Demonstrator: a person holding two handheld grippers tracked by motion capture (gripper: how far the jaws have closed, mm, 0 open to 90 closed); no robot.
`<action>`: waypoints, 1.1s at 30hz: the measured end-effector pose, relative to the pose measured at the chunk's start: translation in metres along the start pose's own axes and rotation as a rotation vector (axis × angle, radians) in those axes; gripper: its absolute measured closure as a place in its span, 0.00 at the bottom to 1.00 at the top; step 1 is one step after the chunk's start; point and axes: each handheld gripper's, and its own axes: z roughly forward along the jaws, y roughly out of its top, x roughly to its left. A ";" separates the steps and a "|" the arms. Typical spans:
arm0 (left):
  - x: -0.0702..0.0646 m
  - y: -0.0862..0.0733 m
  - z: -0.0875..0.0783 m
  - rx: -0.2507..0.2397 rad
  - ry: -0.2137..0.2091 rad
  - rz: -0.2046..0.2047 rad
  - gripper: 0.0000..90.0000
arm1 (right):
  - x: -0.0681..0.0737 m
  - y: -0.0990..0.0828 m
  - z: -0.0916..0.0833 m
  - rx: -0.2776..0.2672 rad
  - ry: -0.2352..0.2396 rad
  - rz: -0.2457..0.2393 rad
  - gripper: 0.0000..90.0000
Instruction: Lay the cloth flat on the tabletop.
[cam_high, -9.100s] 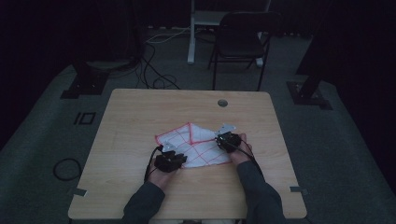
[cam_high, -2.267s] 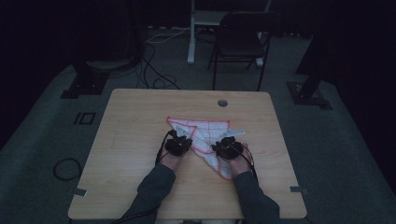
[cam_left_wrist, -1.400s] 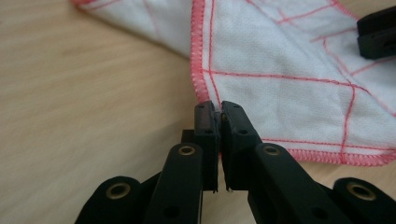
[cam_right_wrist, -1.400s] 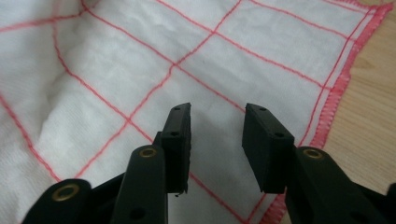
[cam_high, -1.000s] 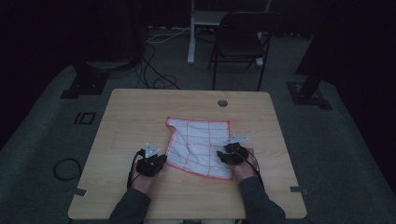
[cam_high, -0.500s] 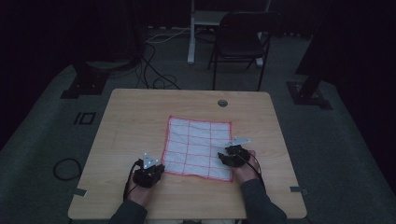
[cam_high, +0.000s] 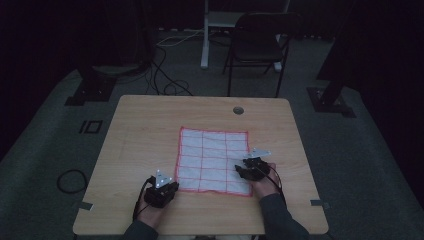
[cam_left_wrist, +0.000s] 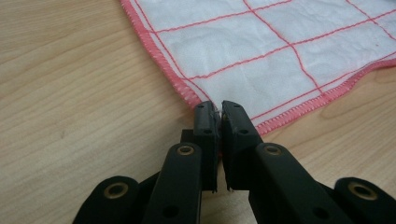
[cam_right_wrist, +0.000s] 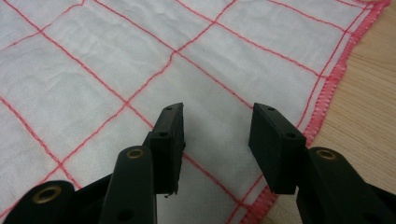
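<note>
On the desk (cam_high: 145, 125), a white cloth (cam_high: 212, 160) with red grid lines lay spread flat (its hem stitched red). Left tongs (cam_left_wrist: 215, 114) were clenched on its near-left corner; right tongs (cam_right_wrist: 217, 126) stood released over its near-right part, gripping nothing.

Two black handheld two-jaw grippers: left gripper (cam_high: 161, 192), right gripper (cam_high: 253, 169). Matte black plastic jaws with flat rectangular pads (cam_right_wrist: 273, 140), small recessed screws, brass-coloured pivot rivets (cam_left_wrist: 186, 150). Grey three-cornered plate (cam_high: 161, 179) atop each. Thin black cable (cam_high: 138, 200) trailing. Dark grey long sleeves (cam_high: 280, 220).
</note>
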 end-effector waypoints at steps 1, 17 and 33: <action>-0.001 -0.001 -0.001 -0.001 -0.001 0.001 0.95 | 0.000 0.000 0.000 0.000 0.000 0.001 0.61; 0.004 0.010 -0.009 -0.111 0.052 -0.009 0.79 | -0.003 -0.003 -0.001 -0.014 0.007 0.010 0.61; 0.027 0.045 0.013 -0.145 0.063 -0.019 0.71 | -0.003 -0.003 -0.001 -0.016 0.006 0.002 0.61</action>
